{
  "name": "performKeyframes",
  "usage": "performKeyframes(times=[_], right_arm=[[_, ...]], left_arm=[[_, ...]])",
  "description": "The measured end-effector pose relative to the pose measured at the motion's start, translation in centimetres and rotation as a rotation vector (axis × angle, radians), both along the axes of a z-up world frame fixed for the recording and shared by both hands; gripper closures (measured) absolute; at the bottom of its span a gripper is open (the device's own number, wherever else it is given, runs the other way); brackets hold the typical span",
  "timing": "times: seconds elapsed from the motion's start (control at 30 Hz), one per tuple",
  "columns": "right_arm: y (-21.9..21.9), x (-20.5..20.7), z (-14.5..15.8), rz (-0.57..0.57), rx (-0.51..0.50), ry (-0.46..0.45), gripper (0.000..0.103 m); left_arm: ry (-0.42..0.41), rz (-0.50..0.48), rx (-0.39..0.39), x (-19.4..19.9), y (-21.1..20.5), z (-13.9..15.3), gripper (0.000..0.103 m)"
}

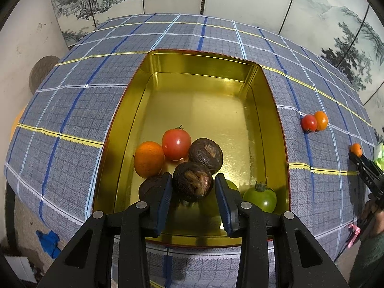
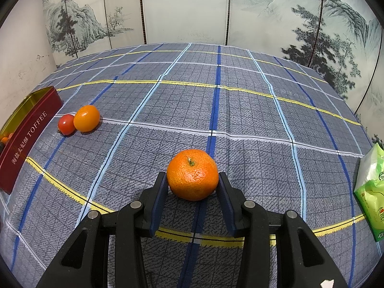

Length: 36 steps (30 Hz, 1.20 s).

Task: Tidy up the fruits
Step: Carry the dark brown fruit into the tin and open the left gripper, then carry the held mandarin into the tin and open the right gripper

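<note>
Mandarin (image 2: 192, 174) between right fingers (image 2: 160, 192) — open cloth (image 2: 240, 110) beyond.

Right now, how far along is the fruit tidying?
Roughly two thirds done. Six fruits lie in the gold tin: a mandarin, a red tomato, a green tomato and three dark brown fruits. In hand: the right gripper is shut on an orange mandarin on the cloth; a brown fruit sits between the left gripper's fingers. Left: a small tomato and another mandarin.
</note>
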State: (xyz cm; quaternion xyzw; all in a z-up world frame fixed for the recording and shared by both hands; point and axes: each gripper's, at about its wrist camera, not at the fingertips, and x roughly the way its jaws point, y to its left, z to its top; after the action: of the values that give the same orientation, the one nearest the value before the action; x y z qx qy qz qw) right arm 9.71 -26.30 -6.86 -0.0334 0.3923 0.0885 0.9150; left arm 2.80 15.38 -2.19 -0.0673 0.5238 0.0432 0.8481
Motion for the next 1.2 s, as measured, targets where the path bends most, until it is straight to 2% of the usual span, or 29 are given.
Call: performKeyframes(times=[0.23, 0.4, 0.6, 0.93, 1.2], right_arm=[[-0.2, 0.2, 0.1, -0.001, -0.004, 0.005, 0.063], [-0.1, 0.3, 0.1, -0.005, -0.004, 0.011, 0.063], [-0.2, 0.4, 0.1, -0.012, -0.003, 0.017, 0.064], [0.2, 0.5, 0.3, -0.024, -0.011, 0.027, 0.065], [0.5, 0.6, 0.4, -0.035, -0.017, 0.039, 0.065]], left_arm=[[-0.006, -0.005, 0.006, -0.1, 0.1, 0.1, 0.062], [-0.017, -0.005, 0.005, -0.4, 0.0, 0.3, 0.052], [-0.048, -0.018, 0.019, -0.8, -0.3, 0.8, 0.049], [-0.148, -0.010, 0.070, -1.9, -0.7, 2.1, 0.047], [-0.216, -0.014, 0.131, -2.7, -1.4, 2.7, 0.038]])
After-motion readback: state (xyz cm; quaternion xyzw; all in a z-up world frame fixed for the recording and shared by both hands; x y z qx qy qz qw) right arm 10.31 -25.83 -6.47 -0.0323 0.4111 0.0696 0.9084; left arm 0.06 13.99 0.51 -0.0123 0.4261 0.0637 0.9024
